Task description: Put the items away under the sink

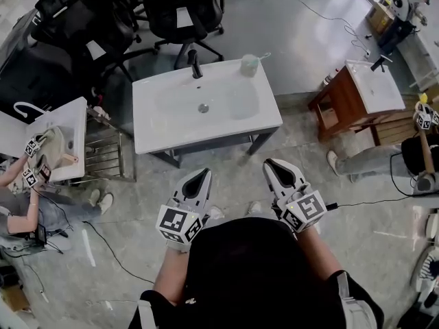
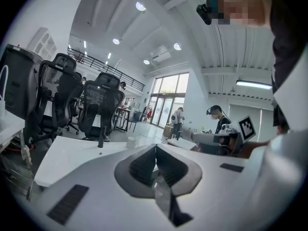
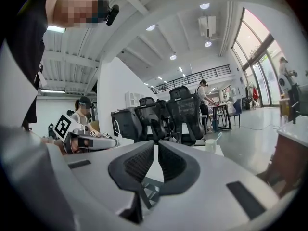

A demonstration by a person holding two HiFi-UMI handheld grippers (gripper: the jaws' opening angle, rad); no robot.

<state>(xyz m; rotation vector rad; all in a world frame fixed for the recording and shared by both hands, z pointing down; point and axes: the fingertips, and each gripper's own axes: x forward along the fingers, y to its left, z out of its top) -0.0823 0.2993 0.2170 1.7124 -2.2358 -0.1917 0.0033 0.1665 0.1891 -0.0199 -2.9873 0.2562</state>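
Grey workshop floor, chairs [image 1: 171,12] at the far side, and a white sink [image 1: 159,125] in the middle, ahead of me. Both pairs of jaws are closed together on nothing. The left gripper [image 1: 202,175] and right gripper [image 1: 272,165] hang near my body, short of the sink. The cup [image 1: 249,64] sits on the top's far right corner, pale and upright, with a thin stick poking out. I'd open the right jaws first, then reach over and grip it low to keep it level.

Cup [image 1: 250,64] stands on the sink [image 1: 164,125], right of the faucet [image 1: 196,64].
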